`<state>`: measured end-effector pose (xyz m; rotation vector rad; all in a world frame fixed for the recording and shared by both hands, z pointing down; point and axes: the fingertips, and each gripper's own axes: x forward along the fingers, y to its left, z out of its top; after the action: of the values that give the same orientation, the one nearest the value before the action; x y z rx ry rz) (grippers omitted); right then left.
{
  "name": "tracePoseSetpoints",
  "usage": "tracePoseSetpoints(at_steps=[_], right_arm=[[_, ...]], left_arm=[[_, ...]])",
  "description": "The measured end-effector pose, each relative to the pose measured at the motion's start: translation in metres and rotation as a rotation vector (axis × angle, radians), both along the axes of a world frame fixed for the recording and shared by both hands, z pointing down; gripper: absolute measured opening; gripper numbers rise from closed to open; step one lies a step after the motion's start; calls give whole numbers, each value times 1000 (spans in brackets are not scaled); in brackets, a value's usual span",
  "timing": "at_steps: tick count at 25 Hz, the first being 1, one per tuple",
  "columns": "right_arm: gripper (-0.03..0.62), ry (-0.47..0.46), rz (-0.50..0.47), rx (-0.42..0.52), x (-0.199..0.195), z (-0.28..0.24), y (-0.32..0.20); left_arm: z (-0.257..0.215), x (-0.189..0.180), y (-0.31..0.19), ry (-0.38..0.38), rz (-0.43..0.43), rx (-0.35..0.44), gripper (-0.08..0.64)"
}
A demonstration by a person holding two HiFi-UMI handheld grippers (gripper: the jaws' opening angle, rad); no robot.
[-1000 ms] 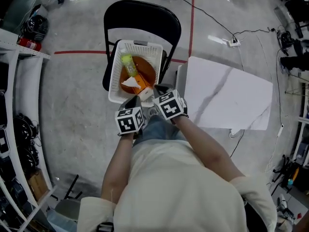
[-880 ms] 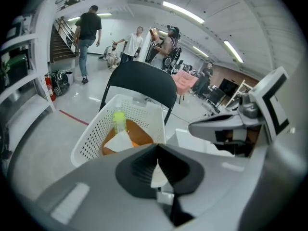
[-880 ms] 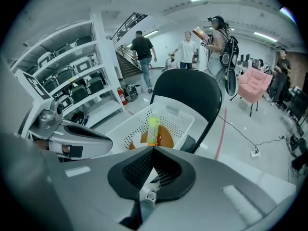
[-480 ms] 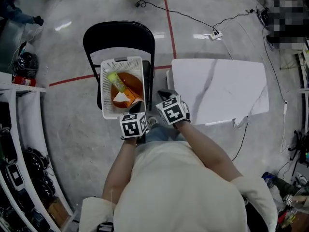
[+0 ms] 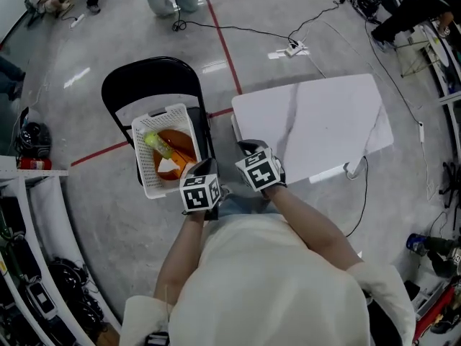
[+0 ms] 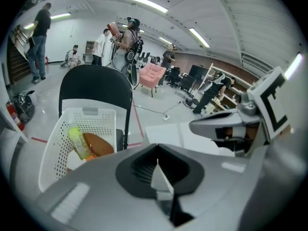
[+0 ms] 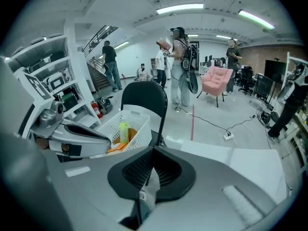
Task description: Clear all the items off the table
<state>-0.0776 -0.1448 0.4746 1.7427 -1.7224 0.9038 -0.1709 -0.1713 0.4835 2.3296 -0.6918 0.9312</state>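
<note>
The floor (image 5: 94,186) is grey concrete, polished enough to throw back the ceiling lights in bright streaks, and a strip of red tape (image 5: 101,153) lies flat across it. The table (image 5: 317,121) has a smooth white top veined with grey like marble, with a soft satin look. The basket (image 5: 141,161) is white plastic, its walls pierced with small holes. In it, a bottle (image 5: 154,143) looks like translucent yellow-green plastic, next to an orange item (image 5: 180,144) with a glossy skin. The chair (image 5: 144,78) has a matt black back. The left gripper (image 6: 158,170) and right gripper (image 7: 148,177) have matt grey plastic shells, with ribbed black lining round the jaws. The person's shirt (image 5: 274,280) is soft cream cloth.
</note>
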Motion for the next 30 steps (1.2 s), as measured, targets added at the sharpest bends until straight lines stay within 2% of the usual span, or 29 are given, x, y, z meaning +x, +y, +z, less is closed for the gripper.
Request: tracePoseSetpoints(at_steps=[10,19,30], right_arm=[[-3,14,64,12,53,-13,59],[-3,14,184,42,104,-27,119],[-2,31,279,78,148,-37,185]], left_arm=[[-11,60,40,29,64,3,9],[-19,114,90,50,158,12,9],[-26,159,145,67,242,27,9]])
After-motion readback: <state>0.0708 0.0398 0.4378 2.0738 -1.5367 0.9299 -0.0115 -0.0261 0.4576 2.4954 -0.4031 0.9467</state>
